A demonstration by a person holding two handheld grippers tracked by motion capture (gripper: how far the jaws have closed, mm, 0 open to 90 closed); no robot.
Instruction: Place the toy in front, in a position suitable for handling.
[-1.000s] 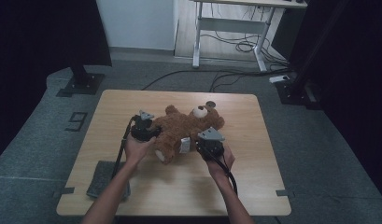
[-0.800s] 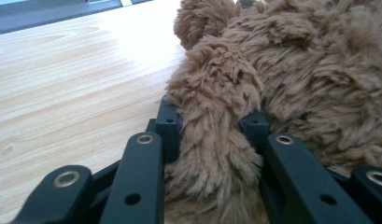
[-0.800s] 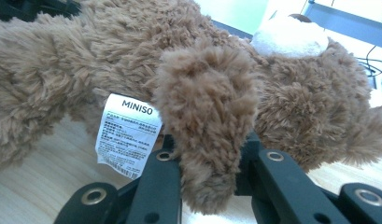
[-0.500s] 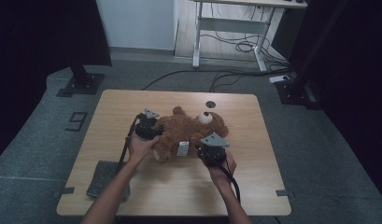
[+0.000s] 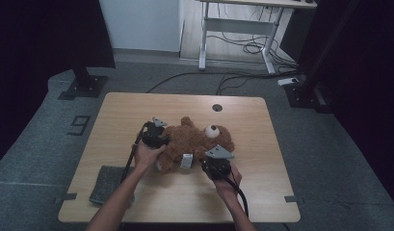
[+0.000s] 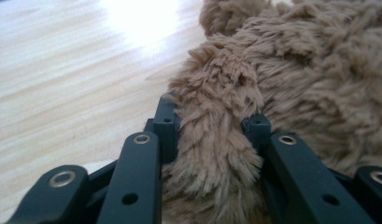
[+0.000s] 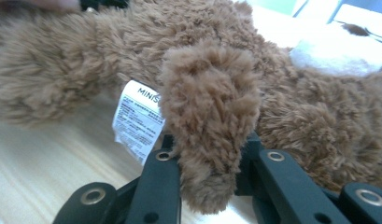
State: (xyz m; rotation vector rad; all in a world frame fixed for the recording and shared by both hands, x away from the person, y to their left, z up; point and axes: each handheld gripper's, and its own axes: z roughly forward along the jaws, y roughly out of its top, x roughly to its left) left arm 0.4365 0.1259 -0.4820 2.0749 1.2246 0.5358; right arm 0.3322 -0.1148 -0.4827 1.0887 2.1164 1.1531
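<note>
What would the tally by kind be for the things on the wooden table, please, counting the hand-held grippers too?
Teddy bear: 1
White sewn-in label on the bear: 1
Grey cloth pad at the table's near left edge: 1
Hand-held grippers: 2, the left hand-held gripper and the right hand-held gripper, each clamped on a furry limb
Total: 5

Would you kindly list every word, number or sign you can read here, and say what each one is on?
"MINIS": the start of a brand name at the top of the white tag sewn to the teddy bear; the rest is hidden behind the bear's limb.
Small print lower on the tag: too small and blurred to read.
"9": a mark on the grey floor mat left of the table, in the high view.
</note>
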